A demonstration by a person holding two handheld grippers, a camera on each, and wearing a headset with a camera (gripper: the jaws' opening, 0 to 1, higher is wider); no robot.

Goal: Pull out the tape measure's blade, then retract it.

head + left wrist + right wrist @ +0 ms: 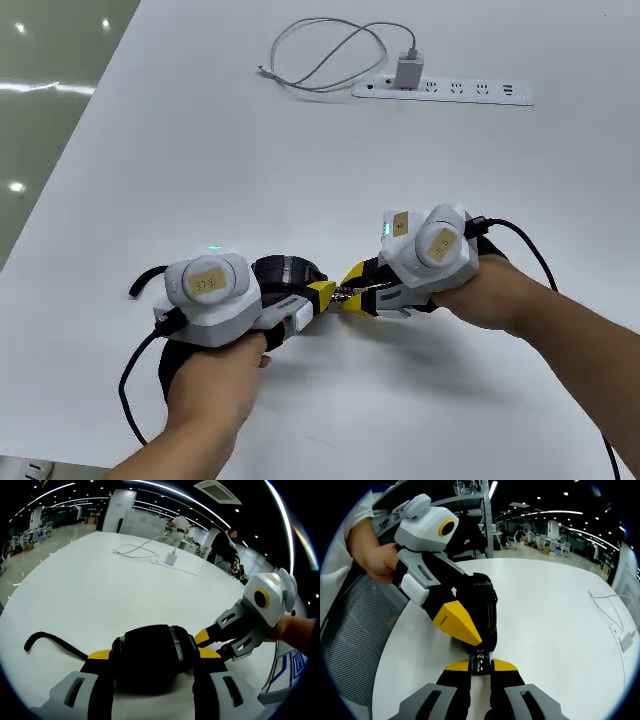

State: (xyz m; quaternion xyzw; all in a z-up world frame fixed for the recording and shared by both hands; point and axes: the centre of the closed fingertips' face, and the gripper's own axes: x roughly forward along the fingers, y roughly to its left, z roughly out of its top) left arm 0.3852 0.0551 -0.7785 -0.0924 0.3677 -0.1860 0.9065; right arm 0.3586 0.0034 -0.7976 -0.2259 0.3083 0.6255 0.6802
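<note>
The left gripper [155, 655] is clamped on the black tape measure [150, 652]. In its own view the case sits squarely between the two yellow-tipped fingers [100, 655], a pad pressed to each side, and the case rests on the white table [300, 160]. A black strap [50, 642] runs from the case out past the left-hand finger and lies slack on the tabletop.

The right gripper [481, 667] is closed on the end of the blade [481, 659] — its fingertips pinch a short stub with printed numerals, held flat between them. Very little blade is out: the mouth of the case lies just ahead of the right fingertips, close to touching them. In the right gripper view one yellow tip of the left gripper lies just ahead of these fingers and a little to their left, laid against the side of the case.

In the head view the two pairs of fingertips come nearly tip to tip, with the round case tucked between the left gripper's fingers on the side away from the person. The left hand [215, 385] and the right hand [490, 290] each hold a gripper low over the table.

Well beyond both sets of fingers, at the far side of the table, lies a white power strip [445, 88] with a charger [408, 70] plugged into it — its white cable [320, 55] lies looped just beside.
</note>
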